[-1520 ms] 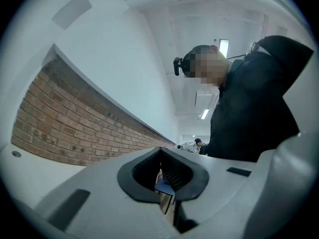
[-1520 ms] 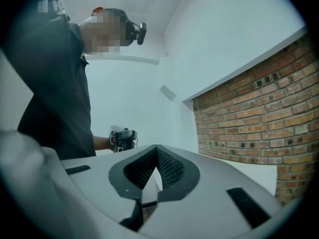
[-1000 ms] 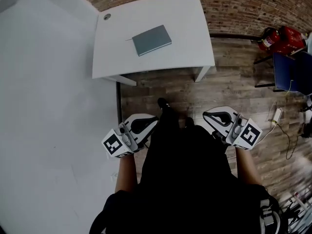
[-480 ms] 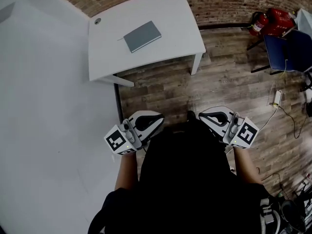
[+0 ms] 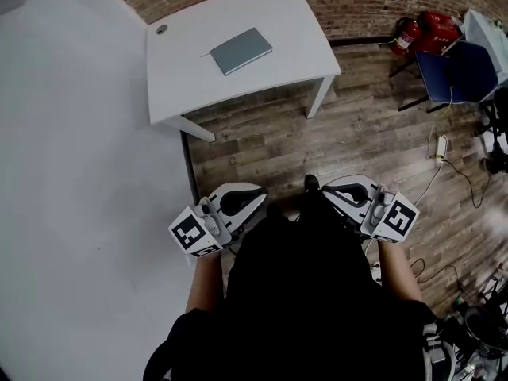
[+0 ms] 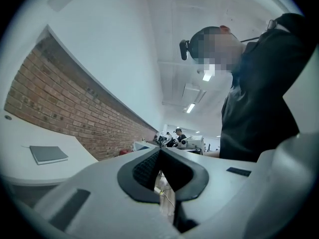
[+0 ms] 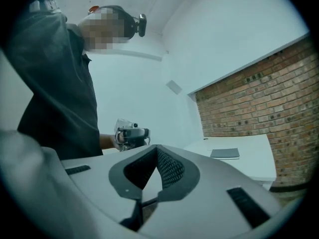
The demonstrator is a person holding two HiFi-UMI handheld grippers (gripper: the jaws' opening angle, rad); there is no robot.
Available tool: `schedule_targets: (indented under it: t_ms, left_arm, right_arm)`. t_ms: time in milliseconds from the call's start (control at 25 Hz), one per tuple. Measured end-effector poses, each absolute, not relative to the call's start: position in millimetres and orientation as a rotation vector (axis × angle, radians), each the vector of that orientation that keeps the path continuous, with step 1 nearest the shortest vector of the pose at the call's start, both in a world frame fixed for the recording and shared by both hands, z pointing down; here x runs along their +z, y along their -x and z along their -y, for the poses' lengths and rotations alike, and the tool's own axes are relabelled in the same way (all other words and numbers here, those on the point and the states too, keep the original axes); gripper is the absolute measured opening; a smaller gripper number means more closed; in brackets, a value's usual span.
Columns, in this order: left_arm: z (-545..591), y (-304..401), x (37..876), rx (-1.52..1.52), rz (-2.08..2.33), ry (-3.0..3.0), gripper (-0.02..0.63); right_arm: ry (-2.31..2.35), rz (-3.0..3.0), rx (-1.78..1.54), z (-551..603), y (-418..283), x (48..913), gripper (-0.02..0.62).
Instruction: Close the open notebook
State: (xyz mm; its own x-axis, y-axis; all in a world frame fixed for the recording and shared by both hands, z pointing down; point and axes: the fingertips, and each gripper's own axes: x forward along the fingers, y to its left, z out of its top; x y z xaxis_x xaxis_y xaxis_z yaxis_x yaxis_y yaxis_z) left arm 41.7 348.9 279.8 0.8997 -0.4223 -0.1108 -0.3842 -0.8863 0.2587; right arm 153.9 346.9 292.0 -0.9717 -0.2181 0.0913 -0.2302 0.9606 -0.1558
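Observation:
A grey notebook (image 5: 241, 51) lies closed and flat on the white table (image 5: 302, 38) by the brick wall, far ahead of me. It also shows small in the left gripper view, the notebook (image 6: 48, 154), and in the right gripper view, the notebook (image 7: 225, 153). My left gripper (image 5: 260, 194) and right gripper (image 5: 333, 190) are held close to the person's dark torso, over the wooden floor, well short of the table. Both point inward toward each other. The left gripper (image 6: 159, 152) and the right gripper (image 7: 157, 149) are shut with nothing between their pads.
A red fire extinguisher (image 5: 425, 32) and a blue chair (image 5: 460, 74) stand at the right. Cables and a white plug box (image 5: 439, 145) lie on the wooden floor. A white partition (image 5: 79, 213) runs along the left. Other people sit at distant desks (image 6: 174, 138).
The person and both shut grippers have shifted across the floor, so the chair and extinguisher slid leftward in the head view. The notebook has not moved on the table.

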Motion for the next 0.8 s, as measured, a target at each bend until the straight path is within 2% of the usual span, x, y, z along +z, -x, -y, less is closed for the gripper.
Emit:
schedule_targets:
  t_ms: [280, 520, 800]
  left_arm:
    - [-377, -3, 302, -0.261, 0.522, -2.819, 0.017]
    - [-387, -23, 296, -0.287, 0.336, -2.857, 0.017]
    - [-397, -50, 306, -0.228, 0.155, -2.864, 0.017]
  right_arm:
    - [-0.458, 2.967, 0.266, -388, -136, 309, 0.006]
    - [-0.557, 2.936, 0.198, -398, -130, 296, 0.006]
    - [-0.695, 2.853, 0.264, -421, -143, 303, 0.006]
